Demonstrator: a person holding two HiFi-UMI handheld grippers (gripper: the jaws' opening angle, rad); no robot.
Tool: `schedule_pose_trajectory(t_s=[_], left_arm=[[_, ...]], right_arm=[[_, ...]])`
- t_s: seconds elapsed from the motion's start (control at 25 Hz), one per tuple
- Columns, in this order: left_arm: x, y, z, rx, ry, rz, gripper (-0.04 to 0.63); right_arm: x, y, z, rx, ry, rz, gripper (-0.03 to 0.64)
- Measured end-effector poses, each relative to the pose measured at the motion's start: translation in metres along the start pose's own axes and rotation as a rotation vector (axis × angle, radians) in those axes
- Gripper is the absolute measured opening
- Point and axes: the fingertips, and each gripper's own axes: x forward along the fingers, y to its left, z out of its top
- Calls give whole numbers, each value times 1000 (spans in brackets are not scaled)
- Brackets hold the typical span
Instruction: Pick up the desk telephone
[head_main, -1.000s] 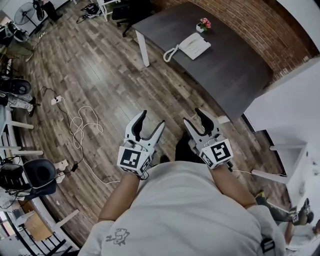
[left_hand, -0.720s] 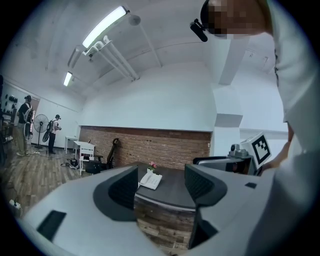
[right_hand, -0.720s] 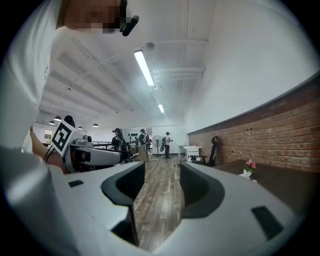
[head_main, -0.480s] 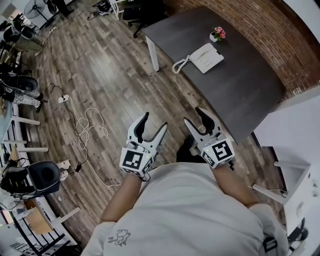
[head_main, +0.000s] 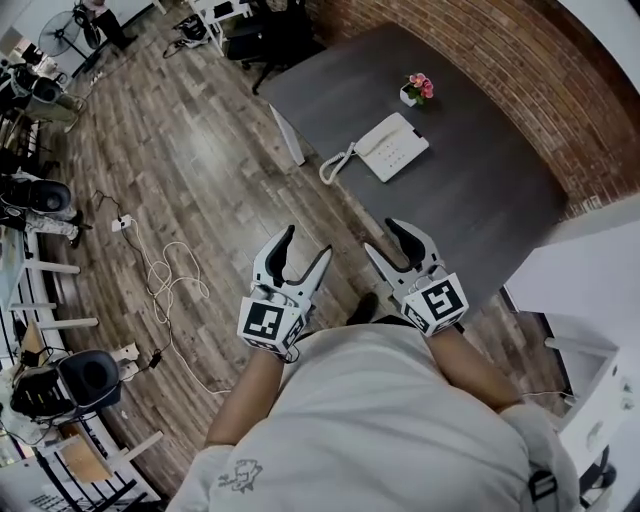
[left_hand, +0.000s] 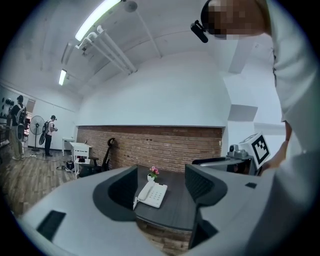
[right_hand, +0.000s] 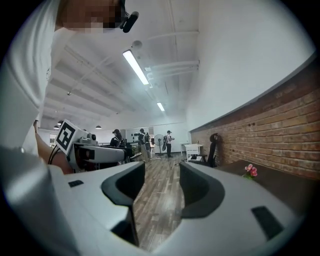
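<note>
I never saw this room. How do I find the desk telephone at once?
Along the brick wall stands a dark grey table. Two things show on it: the telephone is the flat white one, with a handset and a curly cord reaching toward the table's edge, not the small pot of pink flowers behind it, nearer the wall.

White tee (head_main: 380, 420), left gripper (head_main: 307, 240) & right gripper (head_main: 379, 236) white w/ blk fingers (head_main: 281, 250), b/w marker cubes (head_main: 265, 322)
</note>
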Motion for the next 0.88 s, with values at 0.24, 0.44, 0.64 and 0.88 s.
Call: schedule_pose_trajectory(t_s=[0.24, 0.44, 0.64, 0.88], left_arm=[[51, -5, 2, 0, 14, -26, 311], [83, -9, 4, 5, 24, -67, 311], [118, -11, 2, 6, 34, -138, 311], [175, -3, 4, 11, 44, -270, 311]], right_arm=[[-2, -47, -7, 27, 11, -22, 224], [-5, -78, -7, 48, 5, -67, 223], [-11, -105, -8, 54, 5, -140, 222], [0, -142, -9, 60, 6, -257, 222]])
